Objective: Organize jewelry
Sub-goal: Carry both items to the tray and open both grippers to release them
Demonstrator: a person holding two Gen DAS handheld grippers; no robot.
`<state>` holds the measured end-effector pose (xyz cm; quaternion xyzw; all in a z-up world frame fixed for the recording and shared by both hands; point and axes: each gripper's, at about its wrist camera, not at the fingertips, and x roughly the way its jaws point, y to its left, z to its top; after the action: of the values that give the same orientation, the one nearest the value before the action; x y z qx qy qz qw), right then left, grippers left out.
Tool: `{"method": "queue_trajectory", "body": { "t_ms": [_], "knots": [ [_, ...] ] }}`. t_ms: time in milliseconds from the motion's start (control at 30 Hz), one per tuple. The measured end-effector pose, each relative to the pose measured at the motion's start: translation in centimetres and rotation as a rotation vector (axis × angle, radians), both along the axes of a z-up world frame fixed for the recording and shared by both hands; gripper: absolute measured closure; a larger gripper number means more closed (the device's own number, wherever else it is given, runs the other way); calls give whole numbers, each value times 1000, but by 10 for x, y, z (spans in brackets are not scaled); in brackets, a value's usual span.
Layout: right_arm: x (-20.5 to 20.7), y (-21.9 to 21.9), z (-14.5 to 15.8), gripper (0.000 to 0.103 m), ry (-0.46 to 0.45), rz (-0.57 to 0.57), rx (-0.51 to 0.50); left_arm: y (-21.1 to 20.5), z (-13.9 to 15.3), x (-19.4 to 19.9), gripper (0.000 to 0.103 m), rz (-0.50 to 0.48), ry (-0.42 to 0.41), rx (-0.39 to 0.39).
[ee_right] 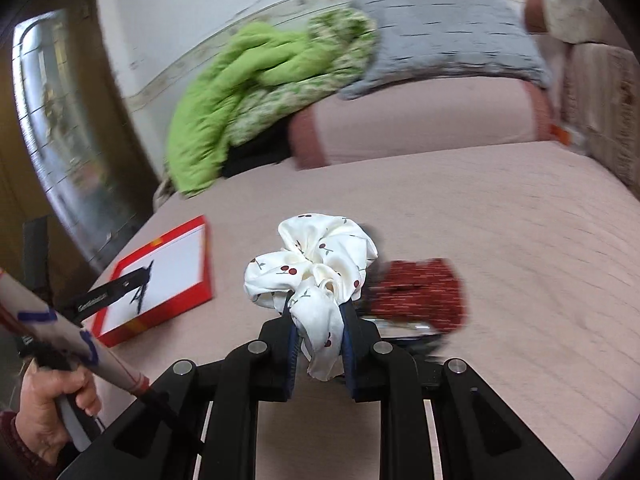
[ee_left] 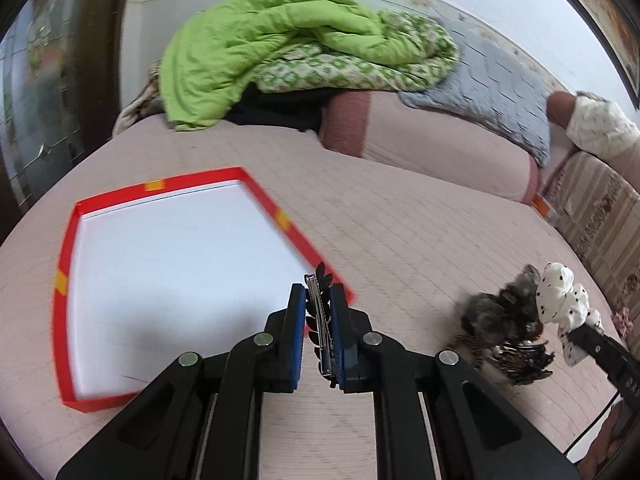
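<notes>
My left gripper (ee_left: 319, 312) is shut on a black leaf-shaped hair clip (ee_left: 320, 320) and holds it above the near right edge of the red box lid (ee_left: 256, 188) with a white inside. My right gripper (ee_right: 318, 328) is shut on a white cherry-print scrunchie (ee_right: 316, 256), lifted above the bed. In the left wrist view the scrunchie (ee_left: 560, 300) hangs at the right, over a pile of dark hair accessories (ee_left: 504, 320). In the right wrist view the lid (ee_right: 160, 312) lies at the left with the left gripper (ee_right: 142, 280) over it.
A dark red sequined accessory (ee_right: 420, 288) lies on the pink bedspread (ee_left: 400, 220) just behind the scrunchie. A green quilt (ee_left: 280, 40), a grey pillow (ee_left: 492, 88) and a pink bolster (ee_left: 420, 132) lie at the back. A hand (ee_right: 48, 408) holds the left gripper's handle.
</notes>
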<state>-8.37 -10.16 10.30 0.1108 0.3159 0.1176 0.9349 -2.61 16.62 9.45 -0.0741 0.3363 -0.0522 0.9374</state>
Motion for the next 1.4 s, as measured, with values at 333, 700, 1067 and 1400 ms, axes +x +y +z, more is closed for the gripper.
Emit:
{"method": "queue_trajectory", "body": {
  "t_ms": [333,700,1067,1400],
  "knots": [
    [59,122,9,83,17,217,-3,80,-8,16,91,141,47,-37],
    [143,229,-1,82,85,341,-28,140,-23,55,91,234,111,-89],
    [229,284,-26,81,216,373,-55,166,-39,114,91,282,209,-90],
    [265,310,-46,78,284,373,-89,184,-52,132,91,331,262,-129]
  ]
}}
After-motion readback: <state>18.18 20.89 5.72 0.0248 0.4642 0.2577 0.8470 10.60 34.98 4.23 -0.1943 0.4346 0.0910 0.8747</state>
